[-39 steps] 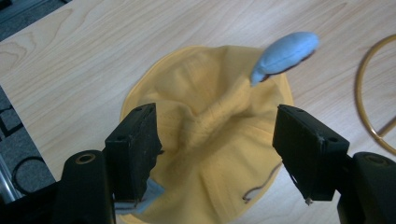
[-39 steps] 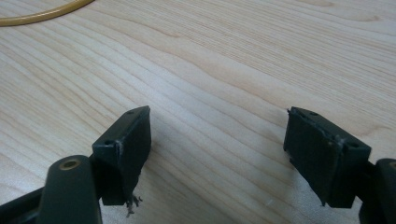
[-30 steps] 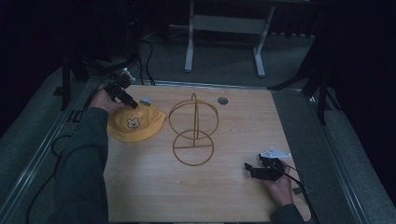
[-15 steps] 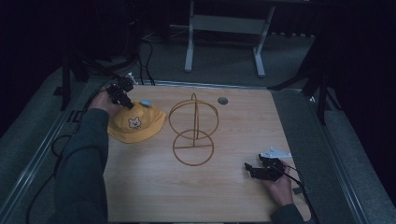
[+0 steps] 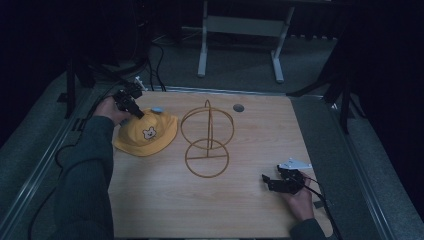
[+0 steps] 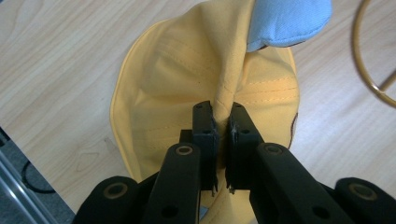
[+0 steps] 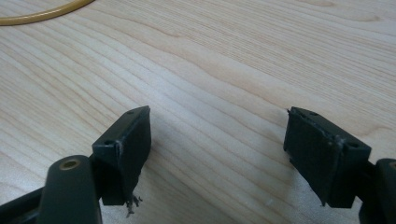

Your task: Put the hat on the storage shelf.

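The left gripper (image 6: 222,122), jaws just closed, pinches a fold of the yellow cloth bucket hat (image 6: 173,88) lying on the wooden table (image 6: 56,60) beneath it.

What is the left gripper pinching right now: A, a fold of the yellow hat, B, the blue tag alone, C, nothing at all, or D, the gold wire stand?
A: in the left gripper view the left gripper has its jaws closed on a raised fold of the yellow hat, with the wire stand standing apart beside it on the table.
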`<action>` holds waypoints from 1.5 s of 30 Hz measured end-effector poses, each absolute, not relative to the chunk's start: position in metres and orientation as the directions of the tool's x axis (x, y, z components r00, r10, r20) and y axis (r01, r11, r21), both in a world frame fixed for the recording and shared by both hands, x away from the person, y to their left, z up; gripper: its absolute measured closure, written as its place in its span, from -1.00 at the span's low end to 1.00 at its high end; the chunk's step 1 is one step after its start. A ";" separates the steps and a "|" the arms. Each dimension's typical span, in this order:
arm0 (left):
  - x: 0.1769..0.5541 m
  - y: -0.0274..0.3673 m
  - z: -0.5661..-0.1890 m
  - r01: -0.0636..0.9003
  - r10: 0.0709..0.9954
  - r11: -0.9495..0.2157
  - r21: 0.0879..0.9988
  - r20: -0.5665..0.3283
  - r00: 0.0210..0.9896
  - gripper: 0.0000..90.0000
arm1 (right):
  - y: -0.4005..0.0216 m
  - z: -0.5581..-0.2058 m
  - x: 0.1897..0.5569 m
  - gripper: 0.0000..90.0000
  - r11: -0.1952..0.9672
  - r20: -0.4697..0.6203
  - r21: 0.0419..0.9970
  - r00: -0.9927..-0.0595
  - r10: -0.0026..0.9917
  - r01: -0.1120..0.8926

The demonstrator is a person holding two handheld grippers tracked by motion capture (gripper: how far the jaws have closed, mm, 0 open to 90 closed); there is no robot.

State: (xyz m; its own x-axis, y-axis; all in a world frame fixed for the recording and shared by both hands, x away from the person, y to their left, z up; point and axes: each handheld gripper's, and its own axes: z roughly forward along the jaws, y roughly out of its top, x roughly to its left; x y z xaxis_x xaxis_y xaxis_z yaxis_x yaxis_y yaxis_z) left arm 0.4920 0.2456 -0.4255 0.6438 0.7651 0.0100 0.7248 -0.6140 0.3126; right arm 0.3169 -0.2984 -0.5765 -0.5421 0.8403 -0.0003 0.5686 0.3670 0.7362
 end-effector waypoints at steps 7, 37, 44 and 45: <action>0.485 0.250 -0.416 0.723 0.765 -0.607 0.331 -0.004 0.644 0.88 | -0.298 -0.576 0.317 -0.49 0.368 -0.001 0.736 -0.542 0.840 0.568; 0.447 0.247 -0.354 0.613 0.687 -0.654 0.442 0.009 0.727 0.87 | -0.298 -0.577 0.317 -0.48 0.369 -0.002 0.737 -0.543 0.840 0.567; 0.438 0.253 -0.342 0.590 0.672 -0.665 0.458 0.023 0.740 0.87 | -0.298 -0.577 0.317 -0.48 0.369 -0.003 0.737 -0.543 0.839 0.566; 0.437 0.254 -0.340 0.594 0.675 -0.659 0.461 0.017 0.737 0.87 | -0.298 -0.577 0.317 -0.48 0.369 -0.003 0.737 -0.543 0.839 0.566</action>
State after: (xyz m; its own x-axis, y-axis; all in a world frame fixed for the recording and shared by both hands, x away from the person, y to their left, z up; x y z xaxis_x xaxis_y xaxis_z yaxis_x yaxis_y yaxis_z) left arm 0.4370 0.2535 -0.3403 0.7372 0.6755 0.0168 0.5937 -0.6595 0.4611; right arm 0.3171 -0.2985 -0.5765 -0.5435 0.8394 -0.0030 0.5660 0.3691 0.7371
